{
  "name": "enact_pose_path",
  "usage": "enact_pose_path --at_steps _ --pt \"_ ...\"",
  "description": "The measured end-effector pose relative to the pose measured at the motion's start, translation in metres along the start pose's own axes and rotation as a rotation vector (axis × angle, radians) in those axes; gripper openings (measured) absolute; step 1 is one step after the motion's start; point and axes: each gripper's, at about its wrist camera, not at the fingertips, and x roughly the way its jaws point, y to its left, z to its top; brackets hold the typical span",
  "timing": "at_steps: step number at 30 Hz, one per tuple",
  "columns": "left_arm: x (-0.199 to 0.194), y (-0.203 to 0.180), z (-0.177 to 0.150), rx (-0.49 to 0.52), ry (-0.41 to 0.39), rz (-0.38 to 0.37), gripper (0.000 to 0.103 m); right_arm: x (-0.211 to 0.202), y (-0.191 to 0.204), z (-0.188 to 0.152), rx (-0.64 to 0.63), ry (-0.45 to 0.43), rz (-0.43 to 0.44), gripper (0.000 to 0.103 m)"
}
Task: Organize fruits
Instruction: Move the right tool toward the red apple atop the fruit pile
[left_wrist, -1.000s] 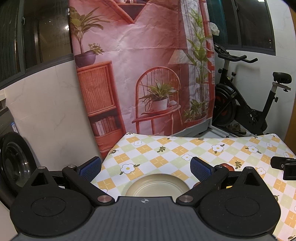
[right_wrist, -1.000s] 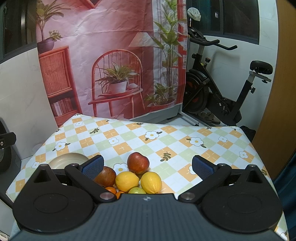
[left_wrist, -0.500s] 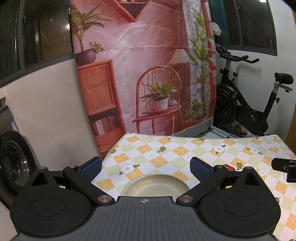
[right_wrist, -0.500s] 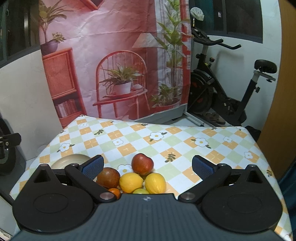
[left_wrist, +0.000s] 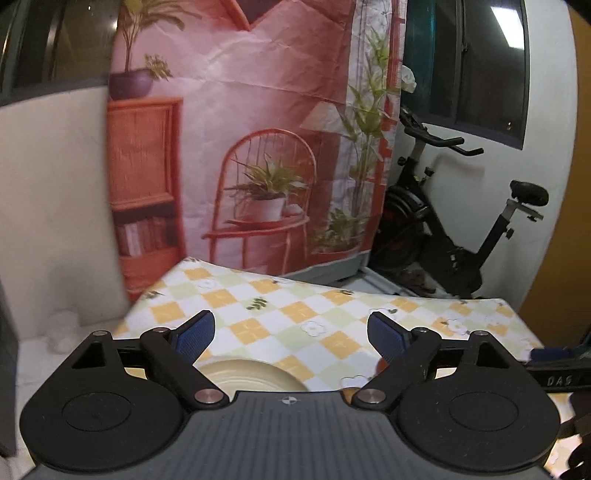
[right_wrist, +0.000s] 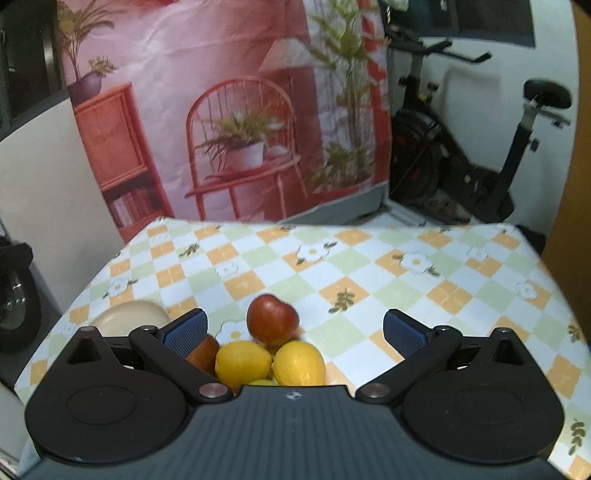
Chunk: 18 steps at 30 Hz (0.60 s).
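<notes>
A table with a checked cloth (right_wrist: 369, 266) of orange, green and white squares with little flowers holds a small heap of fruit. The right claw (right_wrist: 293, 328) hangs over that heap with its 2 blue pads wide apart, and it holds nothing. The red apple (right_wrist: 272, 323) sits at the far side of the heap, between the 2 pads but not touching them. Just in front of it lie 2 yellow lemons, the left lemon (right_wrist: 242, 363) and the right lemon (right_wrist: 299, 363), side by side and touching. A darker red-brown fruit (right_wrist: 205, 352) peeks out behind the left pad, and a bit of a green fruit (right_wrist: 264, 382) shows at the claw's body. A cream plate (right_wrist: 129, 317) sits on the cloth to the left of the fruit, and nothing can be seen on it. The left claw (left_wrist: 291, 334) hangs above this plate (left_wrist: 251, 376). Its jaws are closing but are wide apart, with nothing between them. Behind the table hangs a pink picture cloth (left_wrist: 258, 129) with a painted chair and plants, and a black exercise bike (left_wrist: 461, 229) stands to the right.
</notes>
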Motion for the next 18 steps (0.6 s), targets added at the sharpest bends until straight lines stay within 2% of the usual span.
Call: enact_pose_path --at_steps 3,7,11,15,18 --pt "0.01 -0.003 -0.005 -0.001 0.006 -0.001 0.091 0.012 -0.011 -0.006 0.026 0.016 0.056 0.103" --pt "0.03 0.0 -0.005 -0.032 0.08 -0.07 0.091 0.024 -0.02 -0.012 0.043 -0.008 0.084 0.103" --pt "0.047 0.0 -0.009 -0.026 0.125 -0.073 0.091 0.027 -0.023 -0.018 0.033 -0.076 0.055 0.103" --pt "0.063 -0.002 -0.01 -0.017 0.156 -0.122 0.091 0.036 -0.03 -0.02 0.028 -0.042 0.06 0.103" --pt "0.07 -0.01 -0.013 0.028 0.16 -0.092 0.091 0.041 -0.031 -0.02 0.002 -0.025 0.049 0.103"
